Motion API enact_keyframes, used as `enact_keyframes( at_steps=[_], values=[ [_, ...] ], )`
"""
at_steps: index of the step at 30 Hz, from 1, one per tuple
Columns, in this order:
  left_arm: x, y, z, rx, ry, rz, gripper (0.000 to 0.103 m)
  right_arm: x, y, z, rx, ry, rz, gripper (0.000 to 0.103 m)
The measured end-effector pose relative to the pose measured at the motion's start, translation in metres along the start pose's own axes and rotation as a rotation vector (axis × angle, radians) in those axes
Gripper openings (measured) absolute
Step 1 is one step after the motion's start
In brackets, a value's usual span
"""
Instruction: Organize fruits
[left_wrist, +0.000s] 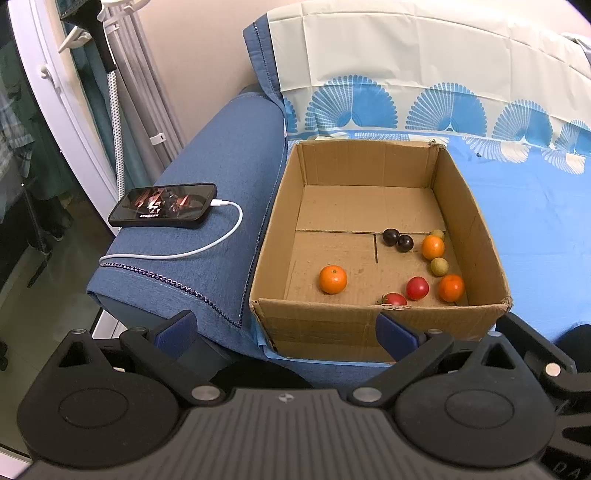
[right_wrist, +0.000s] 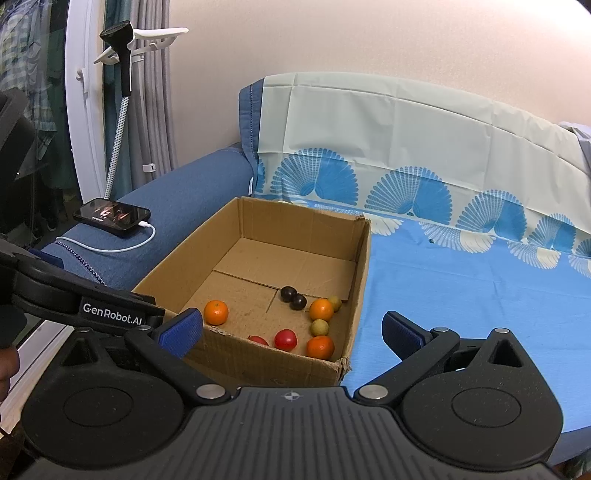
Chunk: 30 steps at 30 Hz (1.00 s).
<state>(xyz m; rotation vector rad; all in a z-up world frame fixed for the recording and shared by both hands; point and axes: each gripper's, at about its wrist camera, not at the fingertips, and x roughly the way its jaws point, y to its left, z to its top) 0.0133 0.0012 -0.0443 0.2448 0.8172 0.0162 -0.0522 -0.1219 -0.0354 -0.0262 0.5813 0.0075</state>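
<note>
- Sitting loose in the cardboard box (left_wrist: 376, 206) on the bed's blue sheet (left_wrist: 535, 229) are nine fruits: three oranges (left_wrist: 332, 279), two red tomatoes (left_wrist: 417, 288), two dark plums (left_wrist: 390, 236), two yellow-green fruits (left_wrist: 439, 266).
- Most crowd the box's right wall and near edge; the far half of its floor lies bare.
- My left tongs (left_wrist: 288, 328) and right tongs (right_wrist: 291, 328) are both spread, holding nothing, just short of the near rim.
- "GenRobot.AI" reads on the left tongs' side.
- One phone (left_wrist: 162, 205) rests charging on the sofa arm (left_wrist: 207, 221).

Plain peach wall (right_wrist: 369, 44) behind blue denim-covered sofa (left_wrist: 229, 155), pale fan-print blue sheet (right_wrist: 461, 288) draped over seat and back. White door frame (left_wrist: 55, 110), grey curtain (right_wrist: 159, 110) at left. Even indoor light.
</note>
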Motion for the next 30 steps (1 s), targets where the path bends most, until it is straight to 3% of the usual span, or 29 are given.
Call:
enact_keyframes(
  at_steps=[30],
  values=[
    [0.0088, -0.0045, 0.0034, -0.003, 0.017, -0.009, 0.103, 0.0062, -0.0027, -0.0001, 0.023, 0.012, -0.007, 0.102]
  ],
)
